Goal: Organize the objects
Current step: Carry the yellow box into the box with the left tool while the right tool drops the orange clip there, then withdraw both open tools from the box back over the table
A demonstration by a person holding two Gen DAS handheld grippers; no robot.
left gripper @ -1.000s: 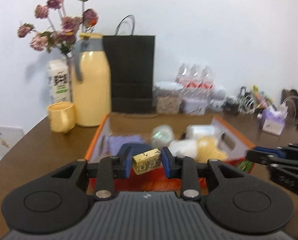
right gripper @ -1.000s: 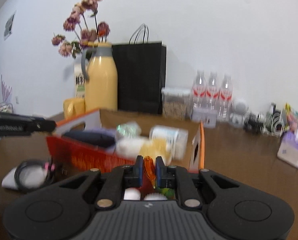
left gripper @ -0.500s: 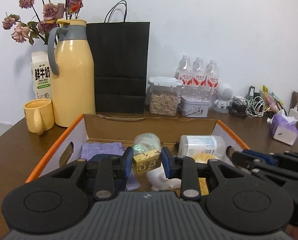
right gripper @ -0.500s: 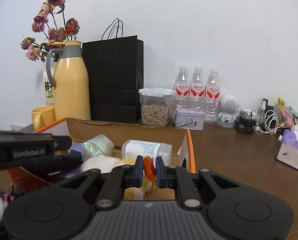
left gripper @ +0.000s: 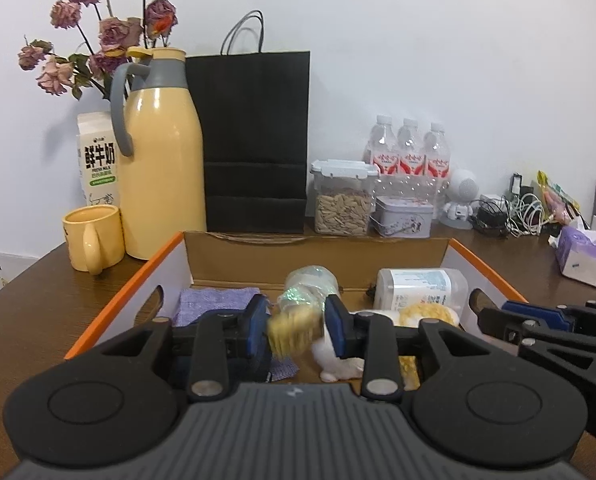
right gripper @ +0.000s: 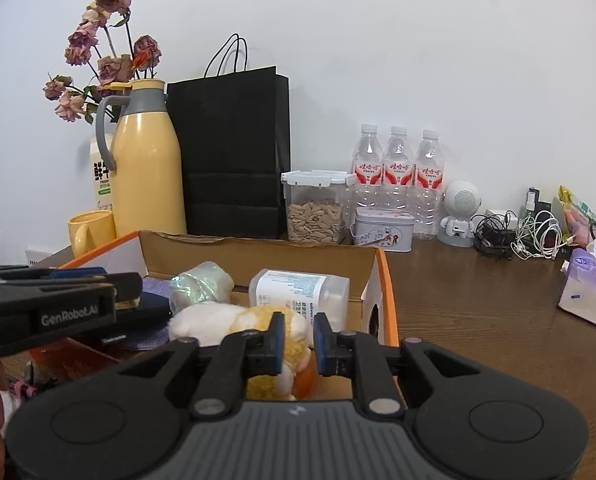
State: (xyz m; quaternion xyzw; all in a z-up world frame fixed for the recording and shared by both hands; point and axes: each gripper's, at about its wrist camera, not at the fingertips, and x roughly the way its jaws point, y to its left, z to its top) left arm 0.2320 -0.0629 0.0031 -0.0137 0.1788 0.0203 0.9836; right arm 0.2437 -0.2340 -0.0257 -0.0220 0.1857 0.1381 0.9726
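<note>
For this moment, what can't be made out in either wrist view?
- Small yellow block, left wrist view: motion-blurred between the opening left hand-held gripper jaws; print unreadable, contact unclear.
- Orange item, right wrist view: mostly hidden behind the opening right hand-held gripper.
- Box floor: covered by contents and both gripper bodies.
- Milk carton: half hidden behind the jug.

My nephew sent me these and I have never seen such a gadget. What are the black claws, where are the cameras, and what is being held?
No robot here: a person holds a two-finger gripper in each hand, each with a camera looking along its fingers. Both views face an orange-edged cardboard box on a brown table. The left gripper is opening, and a blurred small yellow box is dropping from between its pads. The right gripper is opening too, with nothing pressed between its pads, above a plush toy in the box.
</note>
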